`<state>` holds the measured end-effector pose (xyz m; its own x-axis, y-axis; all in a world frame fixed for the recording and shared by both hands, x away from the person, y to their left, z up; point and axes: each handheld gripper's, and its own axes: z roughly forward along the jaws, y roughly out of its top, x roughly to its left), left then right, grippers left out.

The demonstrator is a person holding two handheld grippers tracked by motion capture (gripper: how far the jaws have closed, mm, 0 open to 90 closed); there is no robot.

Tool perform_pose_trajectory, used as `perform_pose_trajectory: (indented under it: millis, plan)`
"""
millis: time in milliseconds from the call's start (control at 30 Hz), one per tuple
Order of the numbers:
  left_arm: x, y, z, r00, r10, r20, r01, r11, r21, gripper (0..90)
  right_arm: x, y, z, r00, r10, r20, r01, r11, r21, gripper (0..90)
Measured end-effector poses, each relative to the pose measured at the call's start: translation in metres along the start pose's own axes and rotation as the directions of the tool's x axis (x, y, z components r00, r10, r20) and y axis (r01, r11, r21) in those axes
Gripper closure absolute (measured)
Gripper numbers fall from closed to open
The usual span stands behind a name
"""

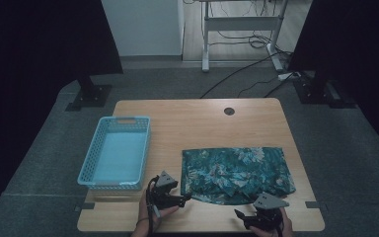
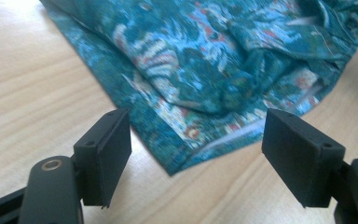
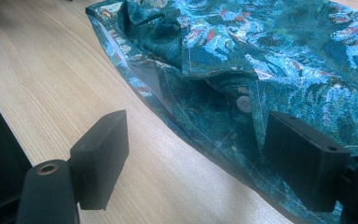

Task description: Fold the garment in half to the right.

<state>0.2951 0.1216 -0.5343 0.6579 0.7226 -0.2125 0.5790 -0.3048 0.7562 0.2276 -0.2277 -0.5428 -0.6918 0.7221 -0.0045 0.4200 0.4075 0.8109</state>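
- A folded teal shirt (image 1: 237,174) with a pale floral print lies flat on the wooden table (image 1: 197,123), on the right half of the top and toward the person's edge.
- Left of the shirt, apart from it, sits a light blue plastic basket (image 1: 114,153) with perforated walls; its long side runs away from the person.
- Beyond the shirt, near the far edge of the table, is a round dark cable hole (image 1: 229,111).
- The left gripper (image 1: 183,198) is held just off the shirt's near left corner, pointing at it. In the left gripper view its jaws stand wide apart with that corner (image 2: 177,165) lying on the table between them, not pinched.
- The right gripper (image 1: 241,215) is held just off the shirt's near edge, toward its right end. In the right gripper view its jaws are also spread wide and hold nothing; the hem runs between them, and a small pale button (image 3: 244,103) shows on the cloth just ahead of the right jaw.
- A hand (image 1: 150,213) grips each tool at the near edge of the table, below the shirt.
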Motion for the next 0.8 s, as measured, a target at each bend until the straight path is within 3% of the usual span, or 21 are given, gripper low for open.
perform_pose_trajectory:
  millis: [267, 800]
  plan:
    - [0.007, 0.003, 0.001, 0.9998, -0.004, -0.019, 0.004, 1.0, 0.002, 23.9, 0.001, 0.0, 0.003, 1.0, -0.005, 0.002, 0.005, 1.0, 0.011, 22.0]
    - [0.019, 0.016, 0.007, 0.9995, -0.029, -0.014, 0.029, 0.9995, -0.009, 24.5, 0.001, -0.001, 0.0, 0.9997, -0.003, 0.022, 0.004, 1.0, -0.003, 22.0]
